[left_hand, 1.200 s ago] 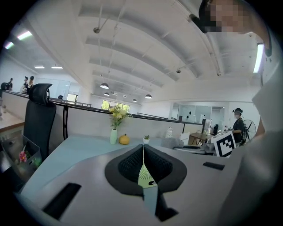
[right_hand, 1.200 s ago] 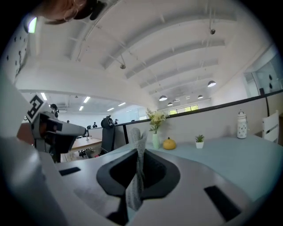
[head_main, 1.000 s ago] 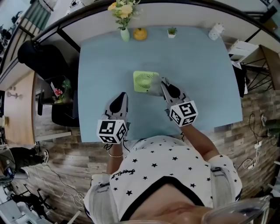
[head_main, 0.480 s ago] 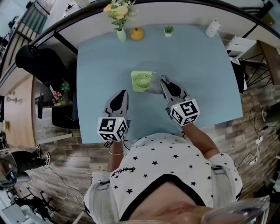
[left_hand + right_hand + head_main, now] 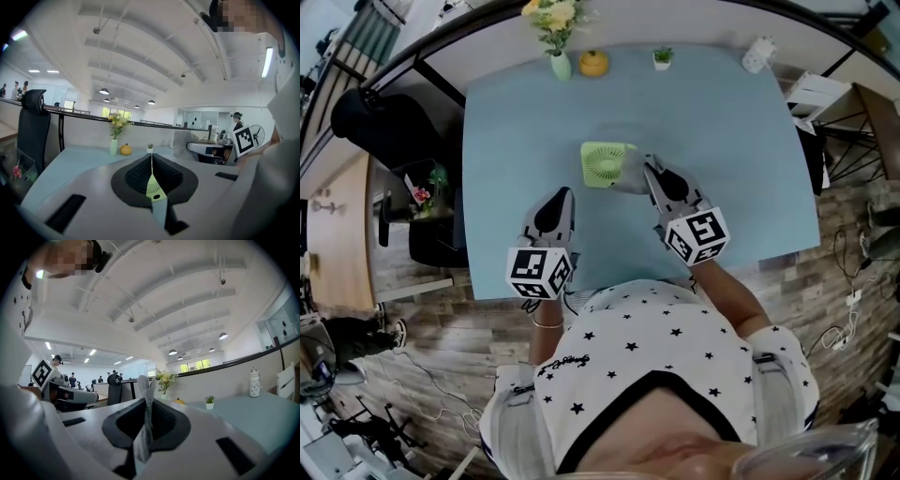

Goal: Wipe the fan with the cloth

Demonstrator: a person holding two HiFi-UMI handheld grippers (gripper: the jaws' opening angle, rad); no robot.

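Observation:
A small light-green fan (image 5: 603, 165) lies flat near the middle of the pale blue table (image 5: 722, 141). My right gripper (image 5: 648, 171) is shut on a grey cloth (image 5: 630, 178), which rests against the fan's right edge. In the right gripper view the cloth (image 5: 145, 427) is pinched between the jaws and sticks up past them. My left gripper (image 5: 564, 194) hovers below and left of the fan, apart from it, jaws shut with nothing held. In the left gripper view a sliver of the fan (image 5: 152, 186) shows through the thin slit between the jaws.
Along the table's far edge stand a vase of flowers (image 5: 555, 37), an orange pumpkin (image 5: 593, 63), a tiny potted plant (image 5: 662, 59) and a white jar (image 5: 757, 54). A black chair (image 5: 384, 122) sits off the left side. The person stands at the near edge.
The head camera shifted a little. Both grippers hold nearly the same places, the right one still with the cloth at the fan's right edge.

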